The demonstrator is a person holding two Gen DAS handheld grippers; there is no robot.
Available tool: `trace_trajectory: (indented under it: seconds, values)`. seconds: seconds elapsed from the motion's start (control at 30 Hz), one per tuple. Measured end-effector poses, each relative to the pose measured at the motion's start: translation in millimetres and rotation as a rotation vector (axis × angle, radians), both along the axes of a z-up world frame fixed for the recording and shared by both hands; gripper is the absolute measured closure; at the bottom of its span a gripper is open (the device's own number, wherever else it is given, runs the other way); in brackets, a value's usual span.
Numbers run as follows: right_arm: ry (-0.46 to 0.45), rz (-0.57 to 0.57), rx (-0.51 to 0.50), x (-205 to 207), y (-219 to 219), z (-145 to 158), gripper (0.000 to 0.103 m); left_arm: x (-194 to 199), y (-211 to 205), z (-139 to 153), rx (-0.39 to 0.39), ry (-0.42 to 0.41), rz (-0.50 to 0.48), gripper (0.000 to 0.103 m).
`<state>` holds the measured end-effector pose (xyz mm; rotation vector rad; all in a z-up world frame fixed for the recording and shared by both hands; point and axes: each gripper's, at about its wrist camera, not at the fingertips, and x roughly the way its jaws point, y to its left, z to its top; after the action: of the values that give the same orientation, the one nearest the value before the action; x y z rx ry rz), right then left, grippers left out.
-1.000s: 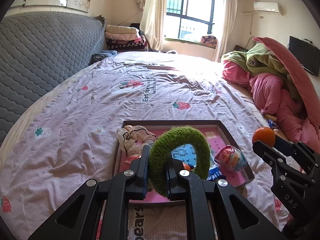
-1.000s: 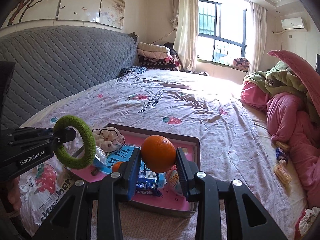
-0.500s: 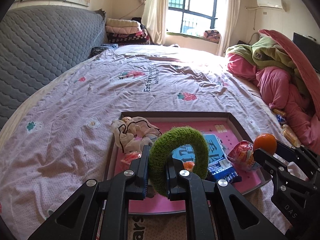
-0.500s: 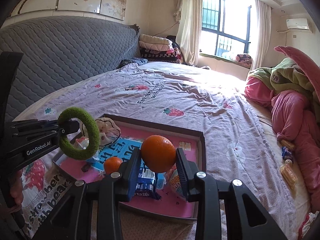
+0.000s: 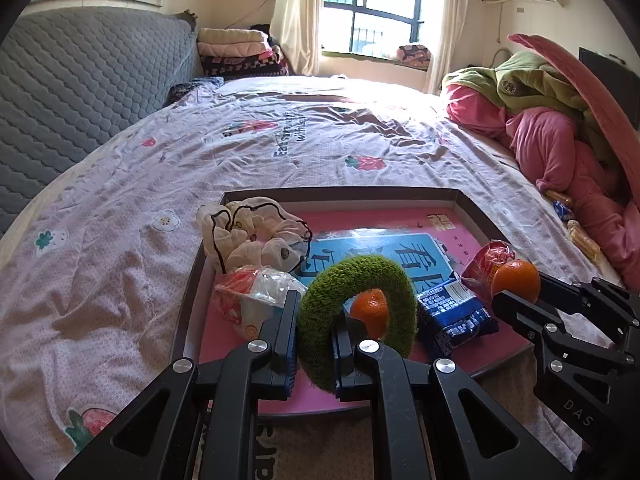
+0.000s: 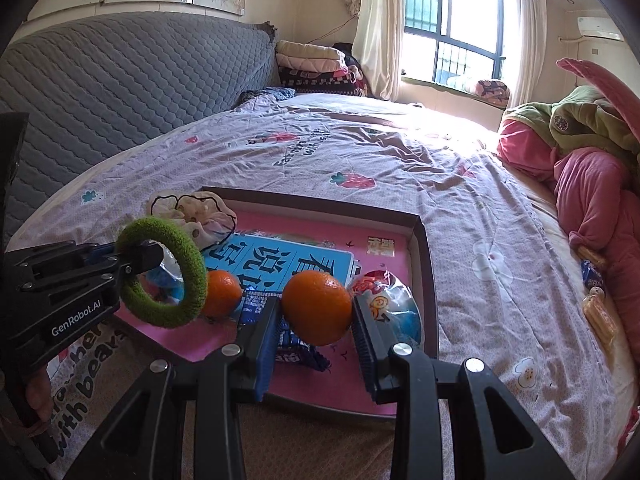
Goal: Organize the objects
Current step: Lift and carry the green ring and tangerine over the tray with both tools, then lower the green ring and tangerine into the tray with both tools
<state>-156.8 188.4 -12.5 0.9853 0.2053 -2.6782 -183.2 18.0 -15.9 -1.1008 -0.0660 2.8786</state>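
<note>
1. The left tongs (image 5: 314, 344) are clamped on a fuzzy green fabric ring (image 5: 356, 320), held upright above the near left part of a shallow dark-rimmed cardboard tray with a pink floor (image 5: 340, 194).
2. The right tongs (image 6: 316, 334) grip a round orange fruit (image 6: 317, 308) between their blue pads, above the near right part of the tray.
3. The tray lies on a bed covered by a lilac strawberry-print sheet (image 5: 280, 136).
4. In the tray lie a second, smaller orange (image 6: 222, 292), a blue foil snack packet (image 5: 454, 314), a cream ruffled scrunchie with black trim (image 5: 248, 232) at the far left corner, and a clear crinkled wrapper with red print (image 5: 250, 296).
5. A heap of pink and green quilts (image 6: 592, 168) sits at the bed's right side.
</note>
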Motion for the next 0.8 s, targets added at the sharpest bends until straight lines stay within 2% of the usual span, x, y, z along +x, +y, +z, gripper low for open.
trace_trajectory:
  seconds: [0.8]
  values:
    - [-0.061, -0.069, -0.006, -5, 16, -20, 0.067, 0, 7, -24, -0.021, -0.062, -0.016, 0.090]
